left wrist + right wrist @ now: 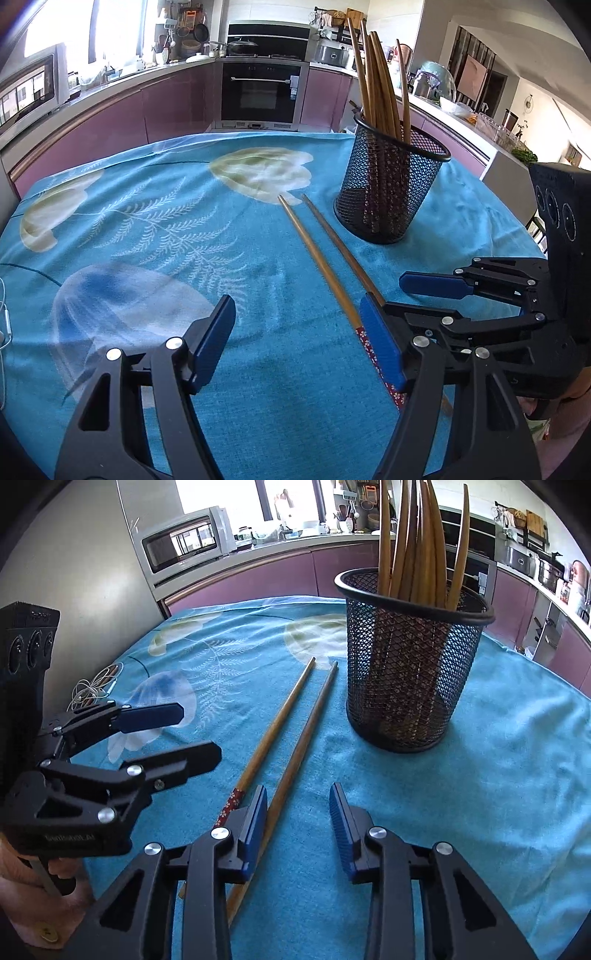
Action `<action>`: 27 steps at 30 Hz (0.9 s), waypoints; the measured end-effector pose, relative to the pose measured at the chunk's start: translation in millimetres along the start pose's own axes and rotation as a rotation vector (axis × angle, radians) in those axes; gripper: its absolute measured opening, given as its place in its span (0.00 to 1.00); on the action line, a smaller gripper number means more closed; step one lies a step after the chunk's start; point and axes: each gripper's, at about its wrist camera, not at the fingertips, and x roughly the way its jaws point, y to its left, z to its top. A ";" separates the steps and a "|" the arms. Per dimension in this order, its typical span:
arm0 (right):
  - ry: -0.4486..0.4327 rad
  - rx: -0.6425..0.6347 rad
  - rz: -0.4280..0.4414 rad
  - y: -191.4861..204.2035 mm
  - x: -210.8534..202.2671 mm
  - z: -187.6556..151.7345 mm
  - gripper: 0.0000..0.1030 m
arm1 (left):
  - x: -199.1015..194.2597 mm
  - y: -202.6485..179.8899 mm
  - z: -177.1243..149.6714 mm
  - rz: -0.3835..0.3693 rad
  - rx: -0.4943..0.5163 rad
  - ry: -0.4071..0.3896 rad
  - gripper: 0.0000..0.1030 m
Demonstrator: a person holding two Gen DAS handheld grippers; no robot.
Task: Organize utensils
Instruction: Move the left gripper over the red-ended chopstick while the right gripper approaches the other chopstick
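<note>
Lower left of the left wrist view: the left tool (295, 339) hovers with fingers apart, empty. Centre: two loose chopsticks (317, 254) lie side by side on the blue-clothed surface (166, 236), their near ends at the tools. Right: the mesh cup (391, 181) stands upright, already holding several chopsticks. In the right wrist view the right tool (298, 827) is likewise spread and empty. Judged mostly done; two pieces remain.

Kitchen: mauve cabinets (177, 107), built-in black oven (258, 92), microwave (184, 541), bright backlit windows (221, 494). Worktop under blue floral cloth (166, 229).
</note>
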 end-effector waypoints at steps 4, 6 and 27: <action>0.005 0.001 0.006 -0.8 1.7 0.9 0.25 | 4.2 -5.0 -1.3 -0.003 0.014 0.015 0.66; 0.007 0.006 0.014 -2.4 1.4 1.4 0.25 | 6.3 -6.6 -1.5 -0.002 0.019 0.023 0.65; 0.008 0.021 0.025 -7.9 1.1 3.3 0.23 | 19.0 -11.5 -4.3 0.008 0.033 0.070 0.59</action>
